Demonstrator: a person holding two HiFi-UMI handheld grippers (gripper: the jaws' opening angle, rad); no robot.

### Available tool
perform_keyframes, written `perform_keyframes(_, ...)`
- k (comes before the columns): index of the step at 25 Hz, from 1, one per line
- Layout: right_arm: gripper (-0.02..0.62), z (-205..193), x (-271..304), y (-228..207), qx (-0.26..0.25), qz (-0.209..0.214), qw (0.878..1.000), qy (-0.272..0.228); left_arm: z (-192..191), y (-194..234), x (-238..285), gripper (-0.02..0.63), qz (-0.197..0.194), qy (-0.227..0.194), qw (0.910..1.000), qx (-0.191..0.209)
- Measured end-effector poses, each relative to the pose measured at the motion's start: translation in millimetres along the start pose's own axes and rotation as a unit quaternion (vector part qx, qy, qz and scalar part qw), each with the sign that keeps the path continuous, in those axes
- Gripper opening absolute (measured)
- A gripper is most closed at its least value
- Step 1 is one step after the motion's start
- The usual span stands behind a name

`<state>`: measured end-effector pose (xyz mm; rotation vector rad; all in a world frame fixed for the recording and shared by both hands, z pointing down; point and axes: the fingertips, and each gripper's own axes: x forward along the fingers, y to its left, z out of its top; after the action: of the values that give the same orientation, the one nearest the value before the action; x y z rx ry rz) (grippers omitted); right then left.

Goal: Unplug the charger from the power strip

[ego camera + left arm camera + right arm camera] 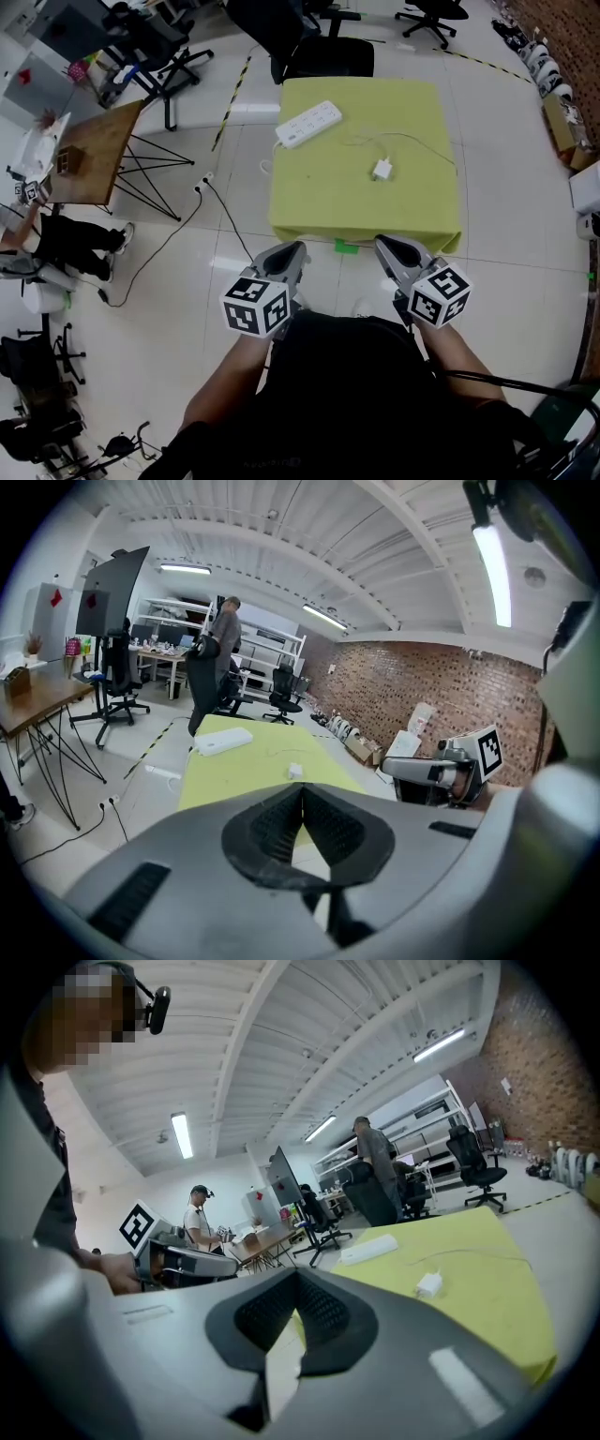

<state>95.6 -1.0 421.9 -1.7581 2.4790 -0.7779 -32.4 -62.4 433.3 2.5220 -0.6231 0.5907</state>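
Yellow-green cloth covers the table (412,211). From left to right, the white power strip (308,124) lies near the far left corner. The white charger (382,170) lies well apart from it toward the middle, with its thin cable (412,138) looped on the cloth, so the unplugging appears done. Short of the table's near edge, the left gripper (291,249) and right gripper (386,244) both have their jaws pressed together with nothing between them. No step seems left.
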Motion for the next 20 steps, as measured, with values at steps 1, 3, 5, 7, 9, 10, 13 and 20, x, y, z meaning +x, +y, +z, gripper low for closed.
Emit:
perform_keyframes(1,0.002,-1.3,3.5,1.8,0.001,-0.003,1.000,0.000,1.0,3.9,-1.9,0.005,-0.001,0.000,1.0000,0.004)
perform_keyframes(3,0.002,-2.9,11.8,7.9,0.001,-0.006,1.000,0.003,0.8,14.4,-6.1,0.005,0.000,0.003,1.0000,0.008)
perform_keyframes(5,0.002,-2.9,22.0,16.6,-0.003,-0.009,1.000,0.007,-0.7,26.6,-10.2,0.005,-0.004,0.009,0.9999,0.005)
perform_keyframes(7,0.002,-2.3,33.1,23.5,-0.005,-0.014,1.000,0.011,-1.5,37.6,-11.3,0.005,-0.011,0.014,0.9998,0.006)
perform_keyframes(9,0.002,-1.9,42.4,27.0,-0.005,-0.019,1.000,0.013,0.5,44.1,-10.0,0.005,-0.020,0.014,0.9996,0.010)
perform_keyframes(10,0.002,-2.4,45.7,27.6,-0.005,-0.021,1.000,0.015,2.4,45.8,-9.0,0.005,-0.024,0.012,0.9996,0.013)
perform_keyframes(13,0.002,-5.2,51.7,27.1,-0.005,-0.026,0.999,0.023,5.1,48.9,-6.7,0.005,-0.029,0.008,0.9995,0.013)
perform_keyframes(20,0.002,-1.7,61.9,35.2,-0.014,-0.033,0.999,0.030,11.9,64.3,-9.9,0.005,-0.033,-0.004,0.9994,0.007)
